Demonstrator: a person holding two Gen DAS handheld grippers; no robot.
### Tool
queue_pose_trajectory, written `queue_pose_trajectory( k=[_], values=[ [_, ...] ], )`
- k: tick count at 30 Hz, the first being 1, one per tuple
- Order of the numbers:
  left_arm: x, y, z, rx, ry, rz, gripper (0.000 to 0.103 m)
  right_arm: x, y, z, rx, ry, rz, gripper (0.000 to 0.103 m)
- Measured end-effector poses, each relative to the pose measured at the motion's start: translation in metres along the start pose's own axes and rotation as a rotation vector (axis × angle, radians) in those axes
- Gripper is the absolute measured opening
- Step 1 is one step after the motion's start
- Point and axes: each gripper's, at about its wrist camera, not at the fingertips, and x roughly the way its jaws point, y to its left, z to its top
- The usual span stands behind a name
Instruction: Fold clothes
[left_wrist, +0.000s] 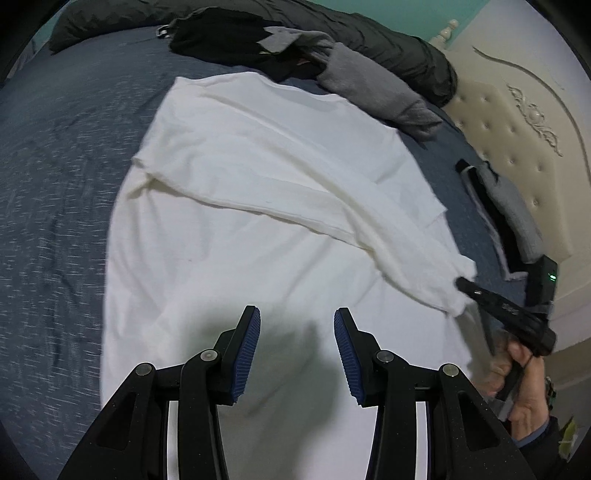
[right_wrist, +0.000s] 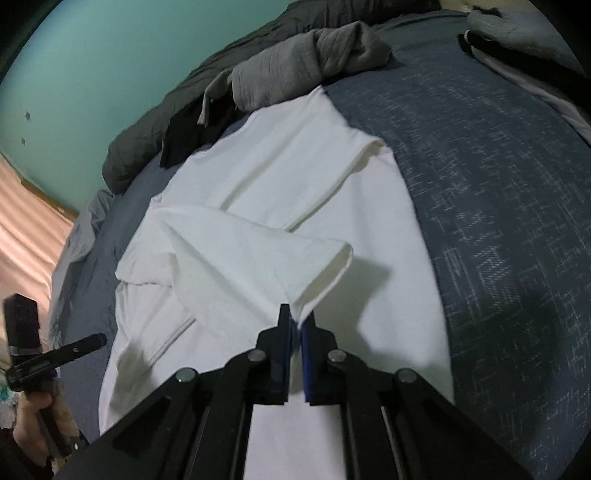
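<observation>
A white T-shirt (left_wrist: 258, 206) lies spread on the dark blue bedspread (left_wrist: 55, 184). My left gripper (left_wrist: 297, 325) hovers open just above the shirt's body, nothing between its blue pads. My right gripper (right_wrist: 297, 325) is shut on the hem of one sleeve (right_wrist: 258, 258) and holds it lifted and pulled across the shirt (right_wrist: 332, 184). In the left wrist view the right gripper (left_wrist: 463, 286) shows at the right edge, pinching that stretched sleeve. In the right wrist view the left gripper (right_wrist: 99, 339) is at the far left, held by a hand (right_wrist: 29, 417).
Grey, black and dark green clothes (left_wrist: 332, 55) are piled along the far side of the bed. More grey and black garments (left_wrist: 506, 206) lie by the cream tufted headboard (left_wrist: 517, 129). A teal wall (right_wrist: 92, 74) stands behind, and bare bedspread (right_wrist: 498, 221) lies right of the shirt.
</observation>
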Motion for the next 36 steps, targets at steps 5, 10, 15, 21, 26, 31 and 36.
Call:
queue_pose_trajectory(
  k=[5, 10, 15, 21, 26, 31, 36],
  values=[
    [0.002, 0.031, 0.016, -0.009, -0.008, 0.085, 0.045, 0.003, 0.002, 0.007, 0.044, -0.022, 0.018, 0.004],
    [0.008, 0.064, 0.044, -0.020, -0.034, 0.180, 0.045, 0.005, -0.005, 0.009, 0.057, -0.006, 0.023, 0.004],
    [0.021, 0.084, 0.069, 0.037, -0.042, 0.285, 0.045, 0.008, -0.005, 0.012, 0.060, -0.001, 0.035, 0.004],
    [0.040, 0.088, 0.081, 0.139, -0.035, 0.386, 0.045, 0.009, -0.003, 0.016, 0.054, 0.006, 0.050, 0.004],
    [0.045, 0.095, 0.085, 0.139, -0.052, 0.363, 0.044, 0.009, 0.000, 0.016, 0.043, 0.012, 0.053, 0.004],
    [0.045, 0.095, 0.088, 0.164, -0.059, 0.349, 0.014, 0.011, -0.003, 0.015, 0.052, 0.019, 0.054, 0.004],
    [0.032, 0.093, 0.088, 0.215, -0.095, 0.366, 0.005, 0.013, -0.004, 0.014, 0.068, 0.026, 0.068, 0.004]
  ],
)
